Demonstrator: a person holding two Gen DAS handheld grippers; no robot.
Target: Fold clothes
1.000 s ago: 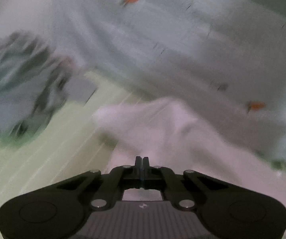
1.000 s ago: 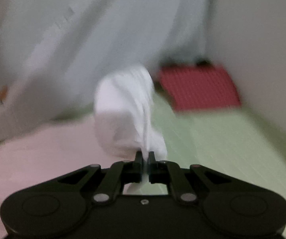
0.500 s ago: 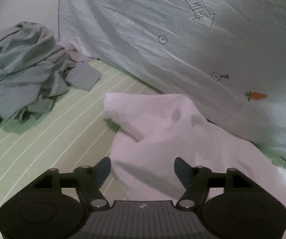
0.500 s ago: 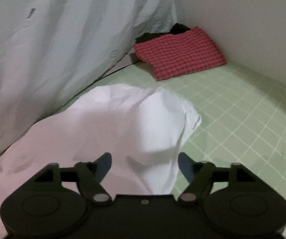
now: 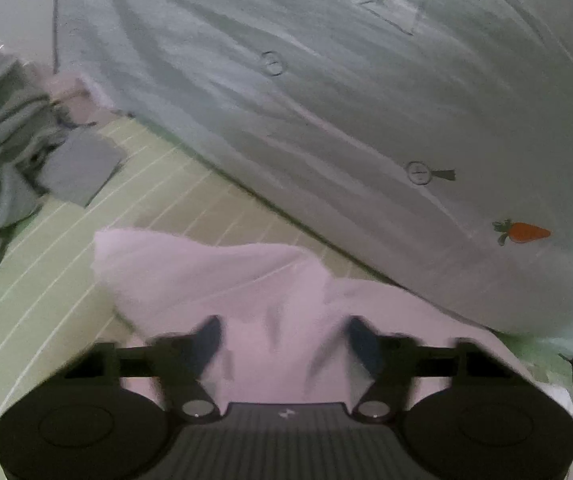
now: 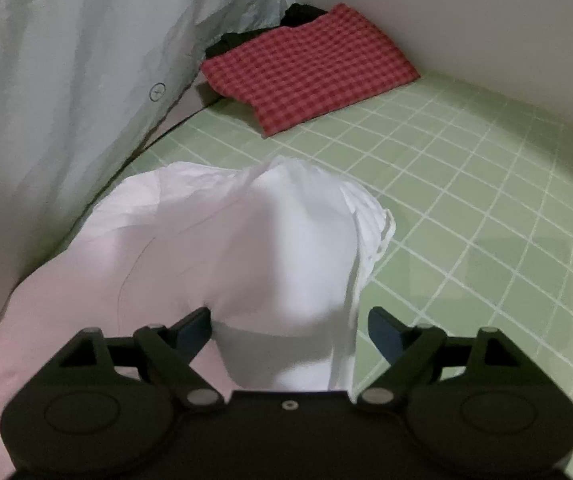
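Right wrist view: white garment (image 6: 246,240) bulges between the opening, unpressed right claw (image 6: 288,330) (green sheet beneath).

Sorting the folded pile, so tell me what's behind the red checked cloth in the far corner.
Behind the red checked cloth a dark, black garment pokes out, wedged against the pale hanging sheet and the wall. The cloth covers most of it, so its shape and type cannot be told.

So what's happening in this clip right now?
A person with a claw in each hand is folding a white garment on a green checked sheet. The left claw is closing with cloth between its fingers but no grip yet; the right claw is opening over the bunched cloth. A folded red checked cloth and a grey pile lie aside.
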